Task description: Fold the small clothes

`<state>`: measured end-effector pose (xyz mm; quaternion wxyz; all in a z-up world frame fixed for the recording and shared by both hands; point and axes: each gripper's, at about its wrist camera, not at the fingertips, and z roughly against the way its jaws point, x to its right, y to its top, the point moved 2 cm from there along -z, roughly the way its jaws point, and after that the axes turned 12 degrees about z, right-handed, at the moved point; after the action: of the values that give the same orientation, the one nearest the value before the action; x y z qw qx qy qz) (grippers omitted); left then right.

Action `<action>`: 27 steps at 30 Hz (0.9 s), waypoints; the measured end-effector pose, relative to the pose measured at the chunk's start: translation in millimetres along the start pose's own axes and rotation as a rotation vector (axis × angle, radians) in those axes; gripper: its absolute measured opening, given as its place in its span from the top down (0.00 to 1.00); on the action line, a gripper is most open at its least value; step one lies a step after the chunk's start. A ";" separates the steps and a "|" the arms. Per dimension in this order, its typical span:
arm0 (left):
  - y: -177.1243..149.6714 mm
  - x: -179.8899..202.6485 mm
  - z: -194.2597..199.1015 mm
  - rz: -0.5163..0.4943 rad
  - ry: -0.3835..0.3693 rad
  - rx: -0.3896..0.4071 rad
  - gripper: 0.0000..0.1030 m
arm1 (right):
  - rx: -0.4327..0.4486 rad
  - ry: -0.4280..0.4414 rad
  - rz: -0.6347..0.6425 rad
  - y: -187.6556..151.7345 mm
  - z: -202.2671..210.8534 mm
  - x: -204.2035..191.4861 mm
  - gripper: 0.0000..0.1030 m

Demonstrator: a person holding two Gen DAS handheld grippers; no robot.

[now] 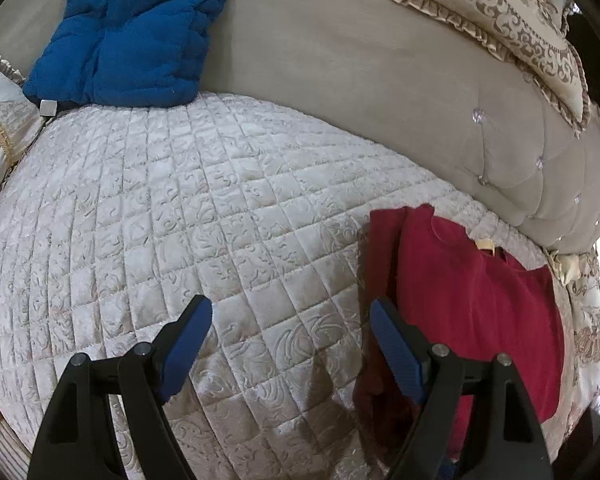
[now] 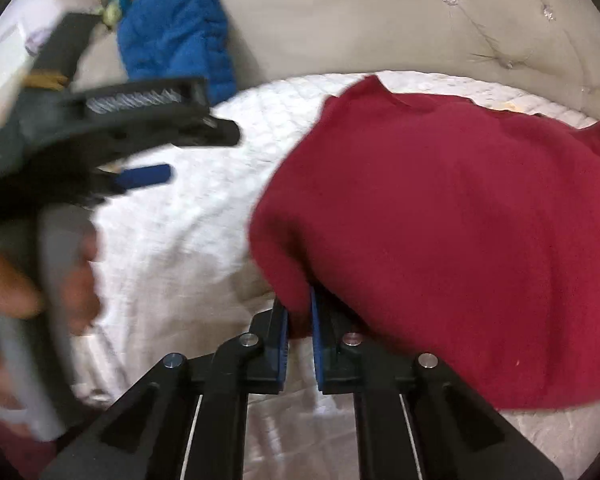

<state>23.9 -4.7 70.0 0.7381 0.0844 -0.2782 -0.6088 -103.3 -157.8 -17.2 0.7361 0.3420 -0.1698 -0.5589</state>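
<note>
A dark red small garment (image 1: pixel 480 300) lies on the cream quilted seat cover (image 1: pixel 180 220) of a sofa, at the right of the left wrist view, its neck label towards the backrest. My left gripper (image 1: pixel 291 310) hovers open over bare quilt just left of the garment, nothing between its blue pads. In the right wrist view the red garment (image 2: pixel 460 240) fills the right half. My right gripper (image 2: pixel 300 320) is shut on its near left edge, a fold of red cloth pinched between the pads. The left gripper (image 2: pixel 196 154) shows blurred at upper left, open.
A blue padded jacket (image 1: pixel 140 32) rests against the beige tufted backrest (image 1: pixel 360 100) at the far left. An ornate frilled cushion (image 1: pixel 500 12) leans at the back right, another at the left edge. A person's hand (image 2: pixel 76 280) holds the left gripper's handle.
</note>
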 end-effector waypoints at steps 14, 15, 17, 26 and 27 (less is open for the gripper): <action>-28.7 42.0 0.6 -0.144 -0.066 -0.017 0.18 | 0.066 -0.072 -0.037 -19.5 85.8 79.0 0.96; -30.8 44.5 0.0 -0.153 -0.067 -0.021 0.18 | 0.082 -0.142 -0.071 -18.3 96.7 102.7 0.93; -35.6 50.4 -3.4 -0.176 -0.064 -0.031 0.18 | 0.093 -0.316 -0.176 -16.7 116.8 163.4 0.89; -48.9 60.8 -29.8 -0.220 -0.016 -0.088 0.18 | 0.004 -0.472 -0.285 -7.2 94.4 282.4 1.00; -49.0 61.2 -30.7 -0.221 -0.015 -0.087 0.18 | 0.035 -0.459 -0.289 -6.5 100.1 282.4 1.00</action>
<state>4.3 -81.2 40.7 0.6675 0.0779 -0.2458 -0.6985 -81.5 -455.3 11.8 0.5848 0.2397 -0.2910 -0.7182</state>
